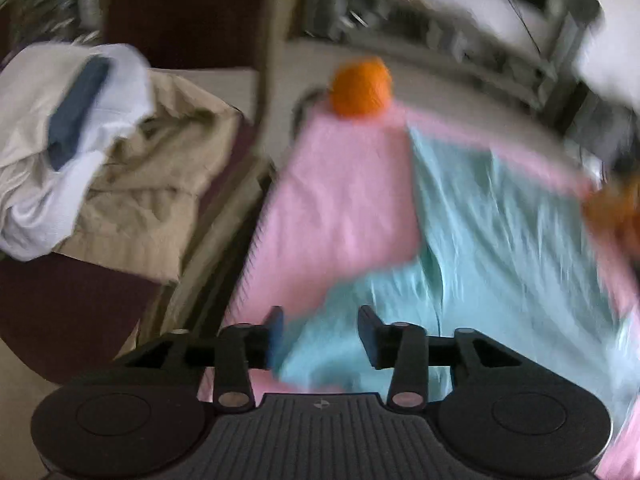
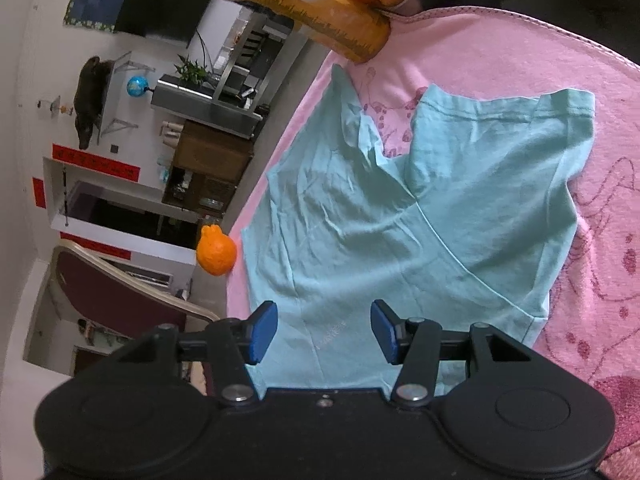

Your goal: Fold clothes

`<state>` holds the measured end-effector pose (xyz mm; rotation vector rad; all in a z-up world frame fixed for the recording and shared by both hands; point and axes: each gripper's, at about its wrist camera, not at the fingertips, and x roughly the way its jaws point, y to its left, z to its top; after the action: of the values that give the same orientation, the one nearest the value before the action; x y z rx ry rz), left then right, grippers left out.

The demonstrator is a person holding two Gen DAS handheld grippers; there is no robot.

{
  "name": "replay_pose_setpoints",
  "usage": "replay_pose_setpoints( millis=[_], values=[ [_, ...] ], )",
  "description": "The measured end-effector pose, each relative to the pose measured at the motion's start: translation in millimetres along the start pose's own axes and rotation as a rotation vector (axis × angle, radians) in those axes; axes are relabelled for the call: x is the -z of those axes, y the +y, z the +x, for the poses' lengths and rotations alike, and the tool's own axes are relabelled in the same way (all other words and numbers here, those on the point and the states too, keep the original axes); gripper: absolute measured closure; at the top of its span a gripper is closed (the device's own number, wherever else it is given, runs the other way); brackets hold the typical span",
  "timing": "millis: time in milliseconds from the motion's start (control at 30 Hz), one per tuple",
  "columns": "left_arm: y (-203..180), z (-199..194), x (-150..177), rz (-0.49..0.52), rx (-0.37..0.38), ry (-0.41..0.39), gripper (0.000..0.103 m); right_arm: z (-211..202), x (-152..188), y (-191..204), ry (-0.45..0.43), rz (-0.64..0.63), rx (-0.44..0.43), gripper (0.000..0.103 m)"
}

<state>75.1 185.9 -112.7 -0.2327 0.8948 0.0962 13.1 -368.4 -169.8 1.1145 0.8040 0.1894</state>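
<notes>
A light teal T-shirt (image 2: 400, 220) lies spread and wrinkled on a pink cloth (image 2: 500, 52) that covers the table. It also shows in the blurred left wrist view (image 1: 500, 232), on the same pink cloth (image 1: 340, 208). My left gripper (image 1: 320, 336) is open, its jaws apart over the shirt's near edge at the left side of the table. My right gripper (image 2: 324, 330) is open and empty just above the shirt's lower part. Neither holds cloth.
An orange (image 1: 360, 86) sits at the cloth's far corner; it also shows in the right wrist view (image 2: 216, 252). A chair (image 1: 168, 8) left of the table carries a pile of beige and white clothes (image 1: 100, 168). An orange bottle (image 2: 304, 4) lies at the table's far end.
</notes>
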Motion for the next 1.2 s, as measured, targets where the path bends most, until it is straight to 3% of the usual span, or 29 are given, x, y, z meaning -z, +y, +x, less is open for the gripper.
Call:
replay_pose_setpoints(
  millis=[67, 233, 500, 600, 633, 700, 833, 900, 933, 967, 1067, 1100, 1133, 1200],
  values=[
    [11, 14, -12, -0.071, -0.014, -0.001, 0.062, 2, -1, 0, 0.002, 0.007, -0.008, 0.052],
    [16, 72, -21, -0.164, 0.032, 0.132, 0.072, 9, 2, 7, 0.013, -0.024, 0.018, 0.052],
    [-12, 102, -24, -0.075, 0.082, 0.186, 0.065, 17, 3, 9, 0.026, -0.053, 0.055, 0.052],
    [-23, 106, -21, -0.019, 0.092, 0.205, 0.08, 18, 3, 11, 0.03, -0.07, 0.07, 0.052],
    [-29, 103, -20, 0.023, 0.089, 0.192, 0.103, 18, 3, 11, 0.028, -0.071, 0.073, 0.052],
    [-42, 90, -17, 0.112, 0.054, 0.103, 0.102, 17, 3, 11, 0.025, -0.072, 0.077, 0.052],
    [-73, 35, 2, 0.341, 0.002, -0.267, 0.102, 16, 4, 11, 0.021, -0.077, 0.082, 0.052],
    [-86, 44, 14, 0.453, -0.091, -0.268, 0.101, 16, 4, 10, 0.021, -0.078, 0.084, 0.052],
    [-93, 49, 19, 0.51, -0.14, -0.264, 0.093, 17, 3, 10, 0.022, -0.077, 0.085, 0.052],
    [-96, 65, 25, 0.566, -0.215, -0.2, 0.088, 17, 3, 10, 0.024, -0.077, 0.088, 0.051],
    [-81, 81, 21, 0.524, -0.309, -0.066, 0.081, 16, 3, 9, 0.026, -0.075, 0.09, 0.049],
    [-65, 75, 14, 0.414, -0.28, -0.048, 0.075, 15, 3, 9, 0.025, -0.074, 0.089, 0.049],
    [-48, 68, 6, 0.294, -0.246, -0.032, 0.06, 14, 3, 9, 0.022, -0.07, 0.086, 0.048],
    [-12, 53, -6, 0.052, -0.164, -0.015, 0.054, 12, 2, 7, 0.018, -0.06, 0.077, 0.048]
  ],
)
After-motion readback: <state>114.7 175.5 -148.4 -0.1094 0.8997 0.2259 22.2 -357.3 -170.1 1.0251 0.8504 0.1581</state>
